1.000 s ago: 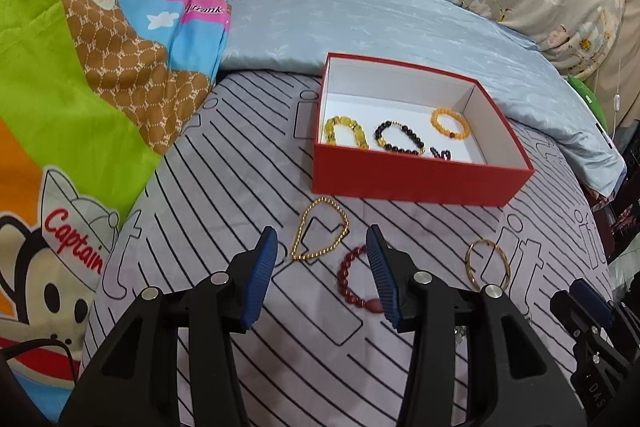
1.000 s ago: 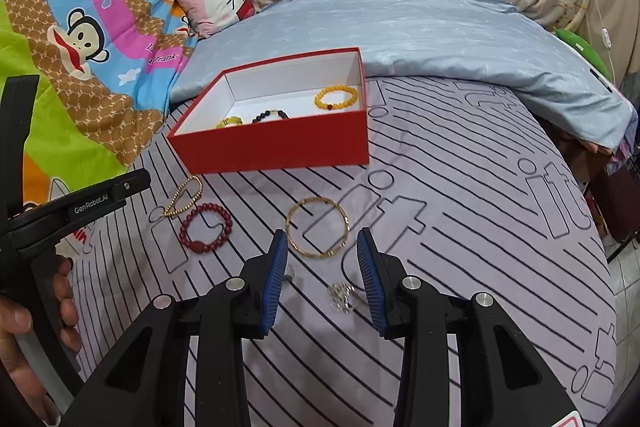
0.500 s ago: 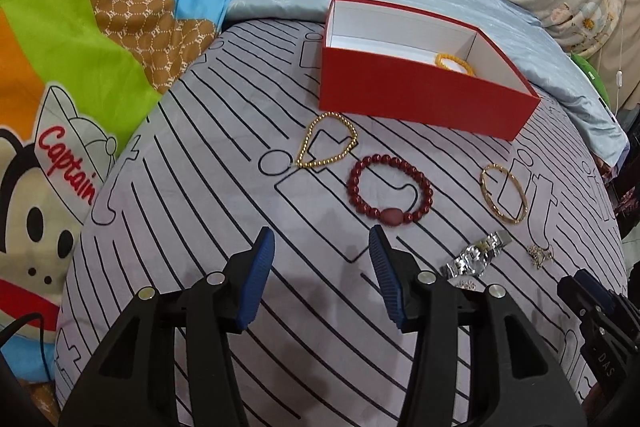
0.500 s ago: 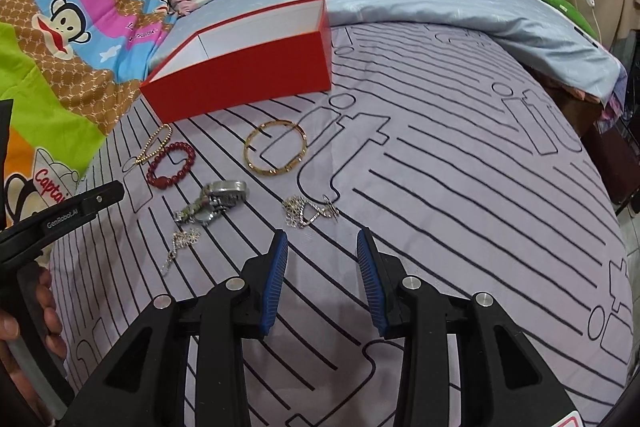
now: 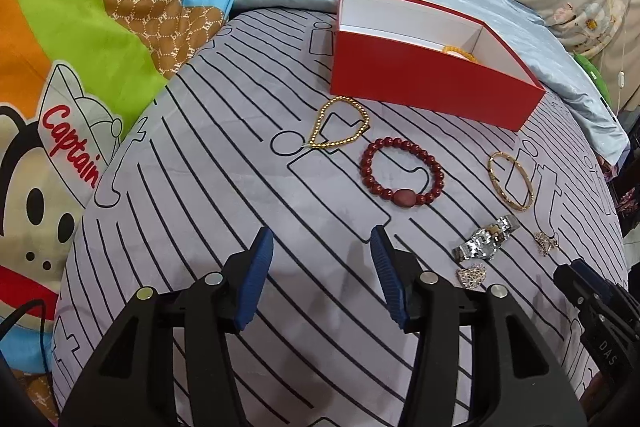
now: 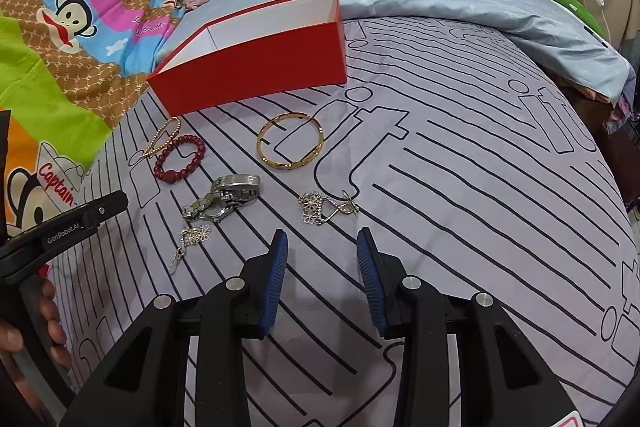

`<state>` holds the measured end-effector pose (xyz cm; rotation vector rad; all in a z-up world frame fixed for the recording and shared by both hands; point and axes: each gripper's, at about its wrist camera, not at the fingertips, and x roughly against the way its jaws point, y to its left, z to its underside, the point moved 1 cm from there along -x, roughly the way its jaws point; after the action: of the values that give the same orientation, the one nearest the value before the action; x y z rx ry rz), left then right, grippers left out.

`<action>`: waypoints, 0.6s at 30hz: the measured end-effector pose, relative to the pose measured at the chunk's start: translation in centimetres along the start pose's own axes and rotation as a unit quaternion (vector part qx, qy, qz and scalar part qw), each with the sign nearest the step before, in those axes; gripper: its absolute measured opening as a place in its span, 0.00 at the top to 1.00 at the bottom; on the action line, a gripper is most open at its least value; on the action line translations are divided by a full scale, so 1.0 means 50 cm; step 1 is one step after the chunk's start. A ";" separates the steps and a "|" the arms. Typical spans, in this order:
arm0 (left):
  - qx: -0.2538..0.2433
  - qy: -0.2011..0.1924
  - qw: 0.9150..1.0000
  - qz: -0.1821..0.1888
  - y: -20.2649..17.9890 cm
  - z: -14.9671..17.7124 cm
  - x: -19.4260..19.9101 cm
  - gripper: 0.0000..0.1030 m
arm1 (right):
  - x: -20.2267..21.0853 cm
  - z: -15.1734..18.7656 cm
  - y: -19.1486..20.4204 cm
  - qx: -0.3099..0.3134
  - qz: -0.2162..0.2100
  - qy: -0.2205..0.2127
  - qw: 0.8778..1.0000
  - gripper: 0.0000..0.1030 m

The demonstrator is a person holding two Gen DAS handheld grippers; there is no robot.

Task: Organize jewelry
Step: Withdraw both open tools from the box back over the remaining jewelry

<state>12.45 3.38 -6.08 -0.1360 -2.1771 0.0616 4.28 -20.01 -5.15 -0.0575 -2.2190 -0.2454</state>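
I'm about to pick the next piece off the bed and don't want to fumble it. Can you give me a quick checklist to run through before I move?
1. Left gripper open and holding nothing: ok.
2. Right gripper open and holding nothing: ok.
3. Red box open, with no lid on top: ok.
4. Red bead bracelet lies flat, apart from the gold bead chain: ok in the left view.
5. Gold bangle lies alone on the sheet, nothing touching it: ok.
6. Silver watch free of the small silver chain beside it: cannot tell, they lie very close.
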 end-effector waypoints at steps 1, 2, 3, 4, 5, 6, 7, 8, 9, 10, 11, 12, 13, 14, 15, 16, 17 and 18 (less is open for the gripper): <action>0.005 0.002 1.000 0.002 0.005 -0.001 -0.002 0.53 | 0.000 0.000 0.001 0.000 -0.001 0.000 1.000 0.65; 0.007 0.002 1.000 0.004 0.007 -0.003 -0.003 0.53 | 0.000 -0.001 0.003 0.001 -0.002 0.000 1.000 0.65; 0.009 0.003 1.000 0.007 0.008 -0.005 -0.003 0.53 | -0.001 -0.001 0.004 0.001 -0.003 -0.001 1.000 0.65; 0.009 0.002 1.000 0.009 0.006 -0.008 -0.004 0.53 | 0.000 -0.002 0.006 0.002 -0.004 -0.001 1.000 0.65; 0.008 0.002 1.000 0.012 0.003 -0.012 -0.004 0.53 | 0.000 -0.002 0.007 0.002 -0.006 -0.003 1.000 0.65; 0.008 0.002 1.000 0.016 0.000 -0.014 -0.006 0.53 | 0.001 -0.003 0.007 0.001 -0.007 -0.003 1.000 0.65; 0.008 0.003 1.000 0.022 -0.005 -0.018 -0.009 0.53 | 0.001 -0.004 0.008 0.000 -0.009 -0.003 1.000 0.65; 0.009 0.006 1.000 0.028 -0.009 -0.023 -0.013 0.52 | 0.001 -0.005 0.008 -0.001 -0.010 -0.004 1.000 0.65; 0.012 0.008 0.999 0.032 -0.013 -0.027 -0.017 0.50 | 0.001 -0.006 0.008 -0.001 -0.009 -0.004 1.000 0.65; 0.015 0.009 0.999 0.034 -0.019 -0.033 -0.024 0.49 | 0.002 -0.007 0.007 -0.002 -0.009 -0.005 1.000 0.65; 0.014 0.008 0.999 0.032 -0.023 -0.038 -0.028 0.49 | 0.002 -0.008 0.005 -0.003 -0.011 -0.005 1.000 0.65; 0.014 0.007 0.999 0.029 -0.027 -0.043 -0.033 0.49 | 0.002 -0.009 0.003 -0.004 -0.011 -0.005 1.000 0.65; 0.014 0.005 0.999 0.029 -0.032 -0.050 -0.040 0.49 | 0.001 -0.011 0.000 -0.005 -0.010 -0.006 1.000 0.65; 0.013 0.007 1.000 0.024 -0.035 -0.055 -0.048 0.49 | 0.000 -0.012 -0.001 -0.005 -0.010 -0.005 1.000 0.65; 0.012 0.008 1.000 0.021 -0.037 -0.059 -0.055 0.50 | -0.001 -0.014 -0.002 -0.004 -0.010 -0.005 1.000 0.65; 0.012 0.009 1.000 0.019 -0.038 -0.064 -0.064 0.50 | -0.003 -0.016 -0.003 -0.005 -0.010 -0.004 1.000 0.65; 0.012 0.011 1.000 0.017 -0.039 -0.067 -0.070 0.51 | -0.005 -0.018 -0.004 -0.005 -0.010 -0.004 1.000 0.65; 0.011 0.011 1.000 0.017 -0.041 -0.070 -0.076 0.52 | -0.008 -0.021 -0.005 -0.005 -0.010 -0.004 1.000 0.65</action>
<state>17.32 0.87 -6.97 -0.1604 -2.1521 0.1021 5.31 -20.43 -4.85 -0.0430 -2.2273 -0.2682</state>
